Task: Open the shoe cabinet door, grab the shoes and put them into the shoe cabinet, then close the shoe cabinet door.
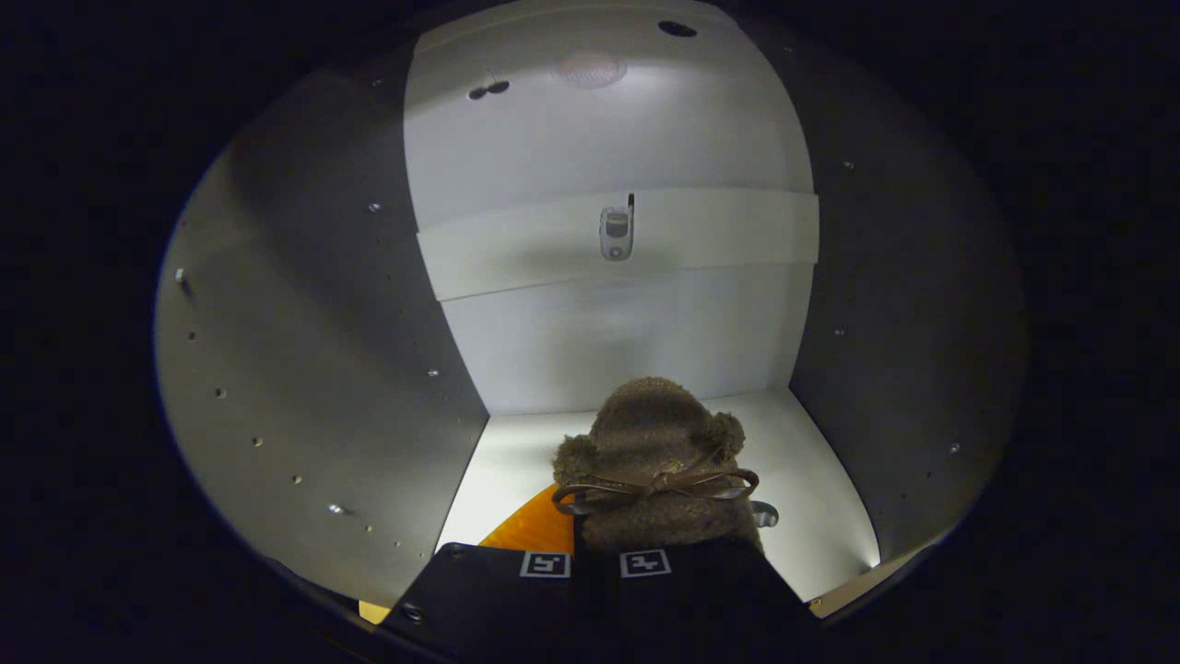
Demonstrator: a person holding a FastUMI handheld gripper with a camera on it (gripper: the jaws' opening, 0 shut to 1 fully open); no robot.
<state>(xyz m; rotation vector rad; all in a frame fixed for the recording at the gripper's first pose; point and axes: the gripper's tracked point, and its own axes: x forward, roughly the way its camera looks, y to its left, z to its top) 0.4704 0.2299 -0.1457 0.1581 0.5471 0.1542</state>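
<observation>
Fingers come first: I see two of them side by side, each with one square marker on its tip, drawn close together with barely a gap. One fuzzy brown shoe sits right at their tips, its heel end against them and its rounded toe pointing away. From where I watch, the heel seems pinched between them, so I read them as closed on the shoe, though the contact itself is hidden under the fingers. One thin ribbon bow lies across the shoe just ahead of the tips, with a loop sticking out to each side.

Beside the shoe, low down, I see one orange, ribbed patch; I cannot tell what it is. On the other side one small metal bit peeks out past the bow loop.

The shoe is inside the cabinet, over its white floor. I count two grey side walls, each dotted with small holes, and one white back panel. One paler strip runs across that panel, with one small metal fitting at its middle. Higher up I count three dark holes and one faint round mark.
</observation>
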